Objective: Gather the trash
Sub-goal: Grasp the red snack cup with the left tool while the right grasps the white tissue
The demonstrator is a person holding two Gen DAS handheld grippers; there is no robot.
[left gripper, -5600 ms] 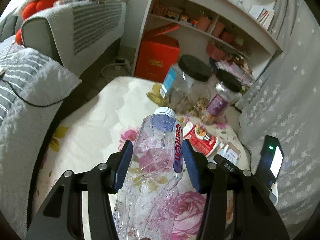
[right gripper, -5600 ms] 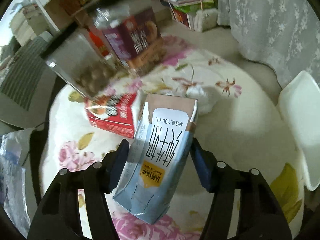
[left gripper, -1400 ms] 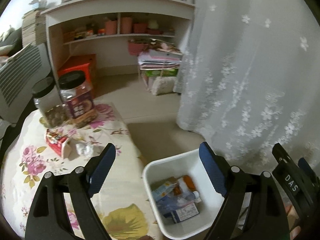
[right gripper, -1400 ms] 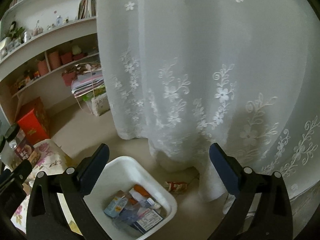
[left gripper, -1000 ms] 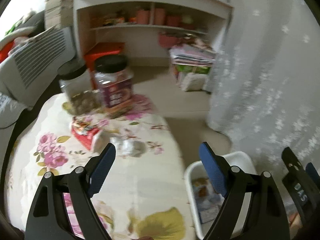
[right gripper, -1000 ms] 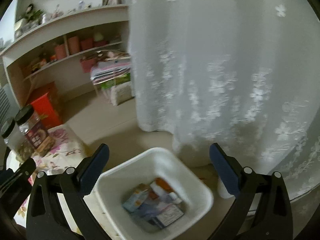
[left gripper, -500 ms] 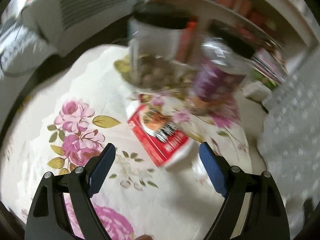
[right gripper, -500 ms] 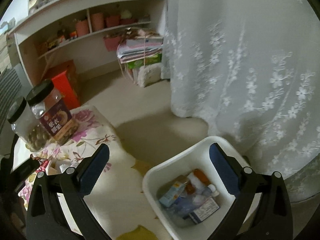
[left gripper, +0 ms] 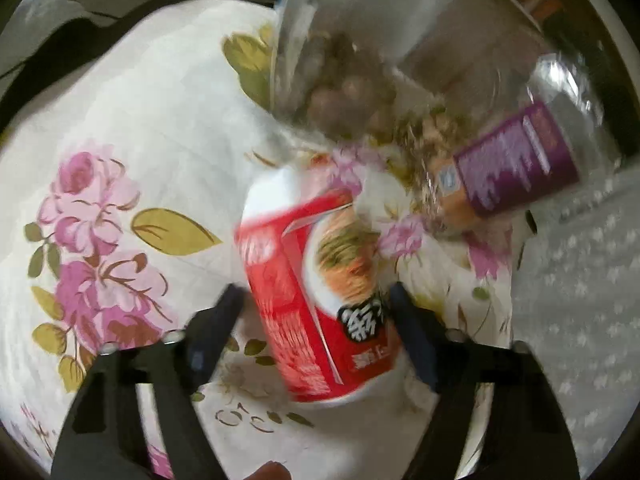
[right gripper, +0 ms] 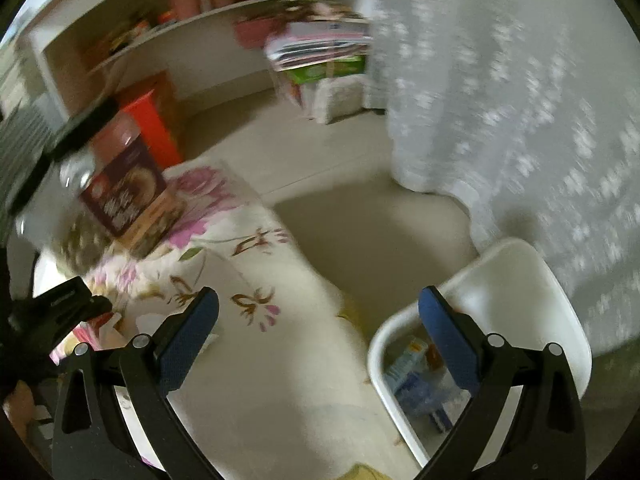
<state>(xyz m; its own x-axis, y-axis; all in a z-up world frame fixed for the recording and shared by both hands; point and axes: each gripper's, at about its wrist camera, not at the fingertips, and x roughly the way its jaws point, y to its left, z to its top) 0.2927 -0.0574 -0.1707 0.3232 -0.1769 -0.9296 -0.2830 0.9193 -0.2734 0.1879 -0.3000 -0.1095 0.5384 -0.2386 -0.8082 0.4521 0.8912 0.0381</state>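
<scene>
A red and white snack box [left gripper: 316,300] lies on the floral-cloth table [left gripper: 140,120]. My left gripper [left gripper: 316,308] points down over it, one finger on each side of the box. Its jaws are closing; the pads sit very near the box's sides, and the blur hides any firm press. The left gripper [right gripper: 60,308] also shows at the left edge of the right wrist view. My right gripper [right gripper: 318,300] stands wide open and empty above the table's edge. A white bin [right gripper: 520,264] holding cartons and a bottle [right gripper: 416,380] stands on the floor to its lower right.
Two clear jars stand just behind the box: one with nuts [left gripper: 340,80], one with a purple label [left gripper: 516,160]. A lace curtain [right gripper: 520,100] hangs behind the bin. Shelves [right gripper: 200,20] and an orange box [right gripper: 152,120] lie beyond bare floor.
My left gripper has dropped toward the table onto the red box, and its jaws have narrowed around it. The right gripper has swung from above the bin toward the table edge.
</scene>
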